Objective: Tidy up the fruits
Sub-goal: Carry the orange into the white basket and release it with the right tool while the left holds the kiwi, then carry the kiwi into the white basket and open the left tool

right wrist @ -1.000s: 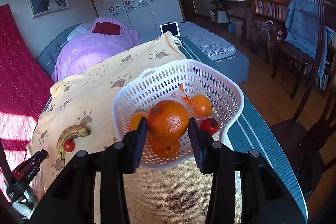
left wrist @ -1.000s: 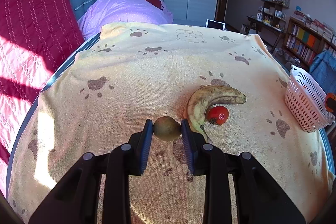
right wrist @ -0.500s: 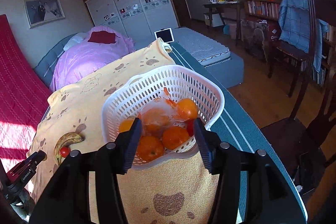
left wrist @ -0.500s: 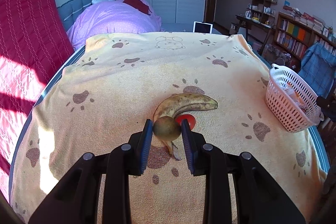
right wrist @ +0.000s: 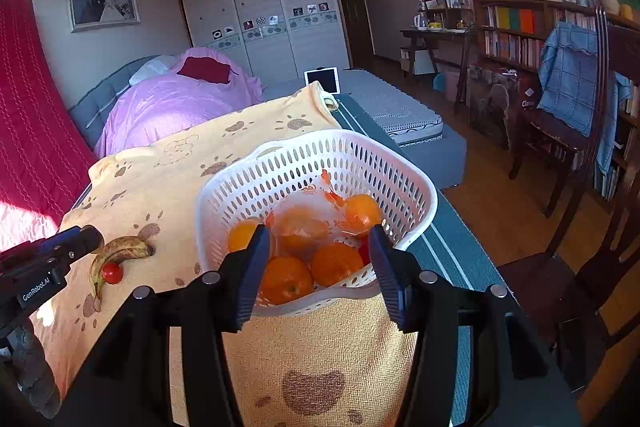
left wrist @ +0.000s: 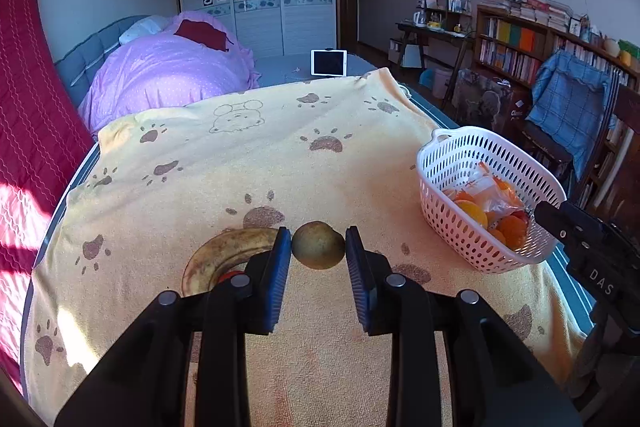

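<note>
My left gripper (left wrist: 318, 261) is shut on a small brownish-green round fruit (left wrist: 318, 245) and holds it above the yellow towel. A spotted banana (left wrist: 230, 253) and a red tomato (left wrist: 229, 271) lie just left of it; both also show in the right wrist view, the banana (right wrist: 120, 253) and the tomato (right wrist: 111, 272). My right gripper (right wrist: 318, 267) is open and empty, just in front of the white basket (right wrist: 320, 151). The basket holds several oranges (right wrist: 286, 279), some in a plastic bag (right wrist: 304, 223). The basket also shows at the right in the left wrist view (left wrist: 460, 227).
The yellow paw-print towel (left wrist: 240, 155) covers the table; its right edge runs beside the basket. A wooden chair (right wrist: 580, 267) stands right of the table. A bed with a purple cover (left wrist: 168, 79) lies behind. My right gripper's body (left wrist: 592, 259) shows beside the basket.
My right gripper let the orange go into the basket, opened wide and drew back. My left gripper lifted the brownish-green fruit and swung right, toward the basket.
</note>
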`<state>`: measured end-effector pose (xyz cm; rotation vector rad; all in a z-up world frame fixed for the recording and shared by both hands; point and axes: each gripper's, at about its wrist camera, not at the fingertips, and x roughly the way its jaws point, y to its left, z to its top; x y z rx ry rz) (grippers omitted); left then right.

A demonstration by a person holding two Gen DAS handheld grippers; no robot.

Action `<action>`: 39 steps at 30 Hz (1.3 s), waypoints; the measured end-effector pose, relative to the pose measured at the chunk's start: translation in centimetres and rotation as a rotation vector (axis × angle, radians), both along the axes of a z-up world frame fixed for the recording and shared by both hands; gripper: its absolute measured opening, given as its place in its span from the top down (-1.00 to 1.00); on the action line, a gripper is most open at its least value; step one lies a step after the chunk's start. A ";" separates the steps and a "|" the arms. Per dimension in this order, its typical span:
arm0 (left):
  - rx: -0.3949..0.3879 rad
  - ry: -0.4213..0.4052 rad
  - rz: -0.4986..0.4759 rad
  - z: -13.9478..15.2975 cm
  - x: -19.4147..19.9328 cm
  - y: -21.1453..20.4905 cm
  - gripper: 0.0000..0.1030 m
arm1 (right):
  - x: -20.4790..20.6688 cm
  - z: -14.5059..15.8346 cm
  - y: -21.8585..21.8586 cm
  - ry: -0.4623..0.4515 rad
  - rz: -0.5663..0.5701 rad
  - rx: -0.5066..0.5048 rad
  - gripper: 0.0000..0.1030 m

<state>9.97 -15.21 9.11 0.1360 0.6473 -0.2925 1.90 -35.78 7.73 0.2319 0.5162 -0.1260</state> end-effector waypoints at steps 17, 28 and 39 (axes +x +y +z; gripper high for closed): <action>-0.008 0.059 -0.177 0.5 4.0 -10.0 0.44 | -0.1 -0.6 0.2 -0.021 0.042 0.007 -0.20; -0.027 0.090 -0.102 0.1 5.6 -6.3 0.39 | -0.2 -0.8 0.3 -0.036 0.049 0.010 -0.23; -0.089 0.177 0.077 -2.1 4.7 3.6 0.02 | -0.5 -0.9 0.4 -0.038 0.044 -0.002 -0.23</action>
